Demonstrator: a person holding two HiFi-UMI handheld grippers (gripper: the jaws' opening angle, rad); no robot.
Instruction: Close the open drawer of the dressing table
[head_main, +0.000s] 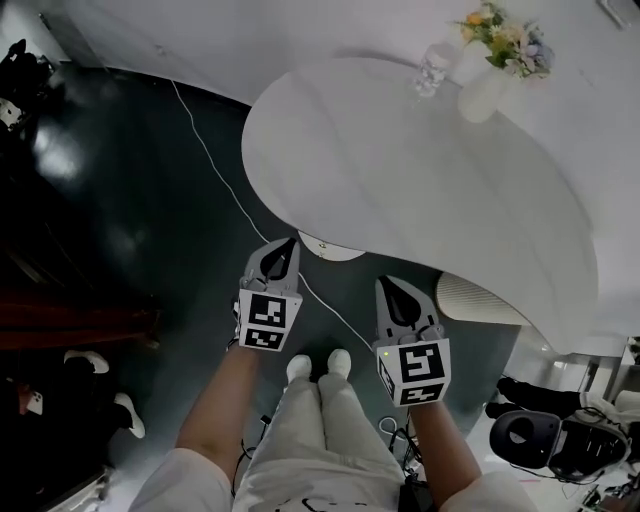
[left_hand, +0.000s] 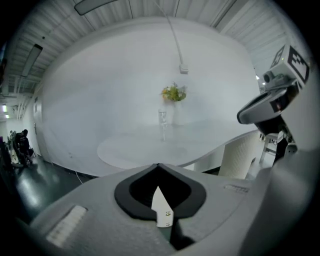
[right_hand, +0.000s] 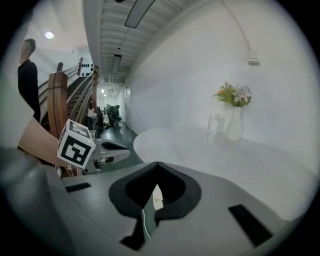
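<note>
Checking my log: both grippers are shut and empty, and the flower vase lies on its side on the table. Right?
No: the flower vase stands upright on the table, as the right gripper view shows. The left gripper and right gripper are shut and empty.

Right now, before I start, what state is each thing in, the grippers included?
Left gripper: jaws shut, empty.
Right gripper: jaws shut, empty.
Drawer: sticks out past the tabletop edge, apparently open.
Vase: upright on the tabletop, holding flowers.
Clear container: upright beside the vase.
</note>
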